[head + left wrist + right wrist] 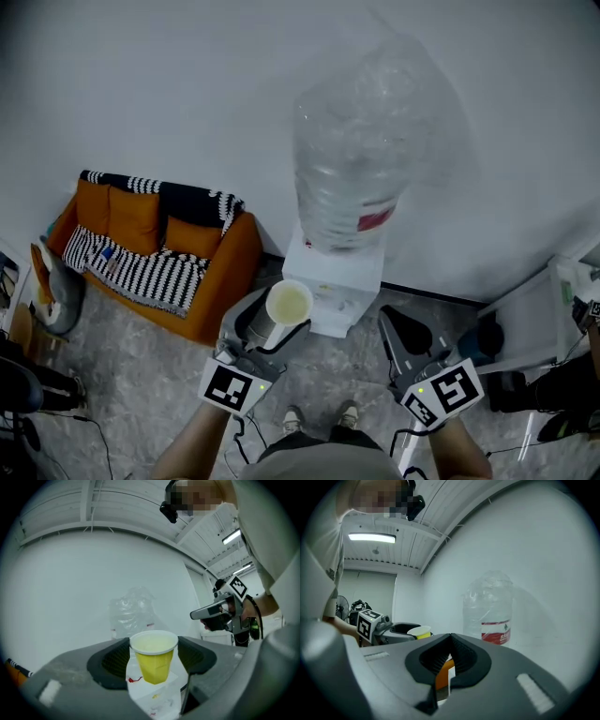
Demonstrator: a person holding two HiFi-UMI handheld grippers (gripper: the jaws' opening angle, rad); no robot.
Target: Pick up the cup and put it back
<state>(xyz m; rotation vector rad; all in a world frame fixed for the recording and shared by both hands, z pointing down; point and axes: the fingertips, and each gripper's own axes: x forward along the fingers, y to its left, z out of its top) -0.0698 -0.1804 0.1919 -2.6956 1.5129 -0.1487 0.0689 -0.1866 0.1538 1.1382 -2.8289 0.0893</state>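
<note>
A yellow paper cup (289,303) with a white rim is held upright in the air, and my left gripper (279,321) is shut on it. In the left gripper view the cup (153,660) sits between the two dark pads, which press on it just under the rim. It hangs in front of the white water dispenser (336,302). My right gripper (398,326) is to the right of the dispenser, shut and empty. In its own view my right gripper (450,637) has its jaws together, and the cup (419,631) shows at the left.
A large clear water bottle (361,150) stands on top of the dispenser against a white wall. An orange sofa (216,272) with striped cushions is at the left. A white shelf (534,319) is at the right. The person's feet (319,417) are on the grey floor.
</note>
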